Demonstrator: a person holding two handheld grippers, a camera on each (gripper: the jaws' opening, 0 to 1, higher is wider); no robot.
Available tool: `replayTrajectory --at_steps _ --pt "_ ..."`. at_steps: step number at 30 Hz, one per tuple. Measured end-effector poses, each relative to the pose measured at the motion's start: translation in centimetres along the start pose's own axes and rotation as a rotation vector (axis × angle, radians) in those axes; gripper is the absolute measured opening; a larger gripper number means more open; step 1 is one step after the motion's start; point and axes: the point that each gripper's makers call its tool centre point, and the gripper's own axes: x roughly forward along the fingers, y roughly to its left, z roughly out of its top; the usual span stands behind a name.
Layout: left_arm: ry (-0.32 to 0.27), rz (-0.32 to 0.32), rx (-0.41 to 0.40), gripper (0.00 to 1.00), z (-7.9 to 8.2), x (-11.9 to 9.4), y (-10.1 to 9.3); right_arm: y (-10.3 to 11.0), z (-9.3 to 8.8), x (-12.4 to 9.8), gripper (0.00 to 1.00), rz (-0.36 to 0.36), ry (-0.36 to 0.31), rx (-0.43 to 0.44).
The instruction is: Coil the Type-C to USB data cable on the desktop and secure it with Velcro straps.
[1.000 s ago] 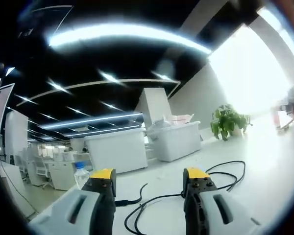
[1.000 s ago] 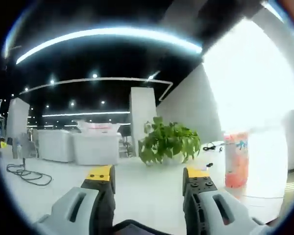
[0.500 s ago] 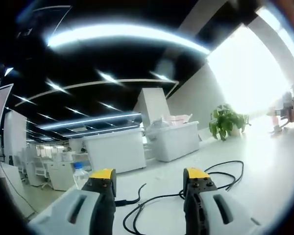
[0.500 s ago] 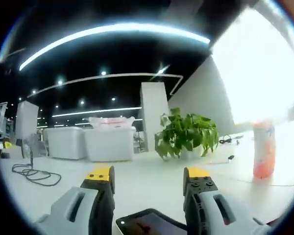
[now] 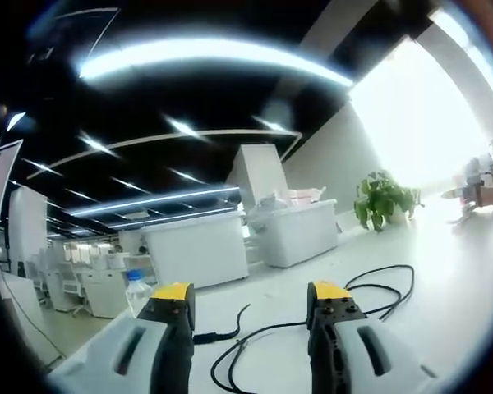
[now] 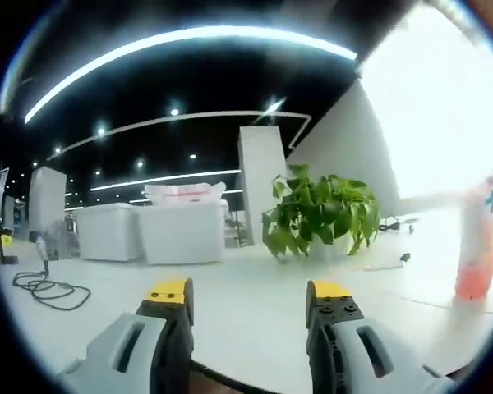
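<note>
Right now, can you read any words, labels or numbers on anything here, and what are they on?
No text can be read.
The pink bottle has a blue mark near its top, too blurred to read.
The water bottle shows no legible label.
The white bins show no markings.

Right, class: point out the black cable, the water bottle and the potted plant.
black cable (image 5: 273,331), left gripper view, on the strand between the jaws.
water bottle (image 5: 135,294), left gripper view, on its body.
potted plant (image 6: 316,215), right gripper view, on the leaves.
</note>
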Motion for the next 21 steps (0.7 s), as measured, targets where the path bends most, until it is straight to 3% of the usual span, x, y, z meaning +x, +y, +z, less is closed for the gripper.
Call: replayTrajectory --at_steps 6,12,21 --pt "0.007 -0.003 -0.003 0.55 -0.2 0.1 0.0 3.8 0.7 1.0 0.54 0.044 -0.016 -0.055" --pt "0.005 -0.006 0.004 0.55 -0.1 0.0 -0.1 8.0 0.2 2.2 0.55 0.110 0.001 -0.087" --pt "0.003 -0.015 -0.001 0.55 0.0 0.0 -0.3 10.9 -1.8 3.2 0.55 0.156 0.044 -0.095"
